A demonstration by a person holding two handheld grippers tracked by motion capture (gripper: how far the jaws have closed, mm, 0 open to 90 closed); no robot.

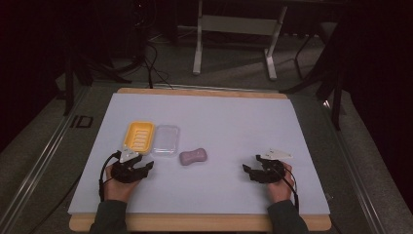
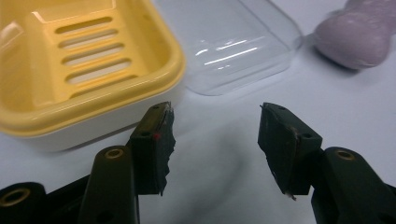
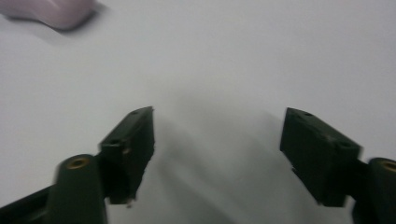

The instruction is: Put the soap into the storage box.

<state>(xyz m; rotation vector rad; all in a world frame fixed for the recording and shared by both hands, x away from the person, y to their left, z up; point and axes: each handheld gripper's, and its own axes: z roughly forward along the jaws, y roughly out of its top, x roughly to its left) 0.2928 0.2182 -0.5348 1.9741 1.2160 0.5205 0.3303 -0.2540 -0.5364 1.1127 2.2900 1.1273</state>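
Observation:
A yellow soap dish (image 1: 139,136) with a slotted insert sits on the white table (image 1: 229,122), left of centre. Beside it on its right lies a clear plastic lid (image 1: 165,140). A lilac soap bar (image 1: 193,156) rests just right of the lid. My left gripper (image 1: 144,163) is open just in front of the dish, nothing between its jaws. In the left gripper view the dish (image 2: 79,65), lid (image 2: 238,42) and soap (image 2: 357,32) lie beyond my left gripper (image 2: 215,135). My right gripper (image 1: 250,163) is open over bare table, to the right of the soap. My right gripper (image 3: 217,140) holds nothing, with the soap (image 3: 51,11) at the upper left.
The table has a wooden rim (image 1: 195,223) along its front edge. Behind it stand a metal frame's legs (image 1: 234,44) and cables on a dark floor. Open table surface stretches across the middle and right.

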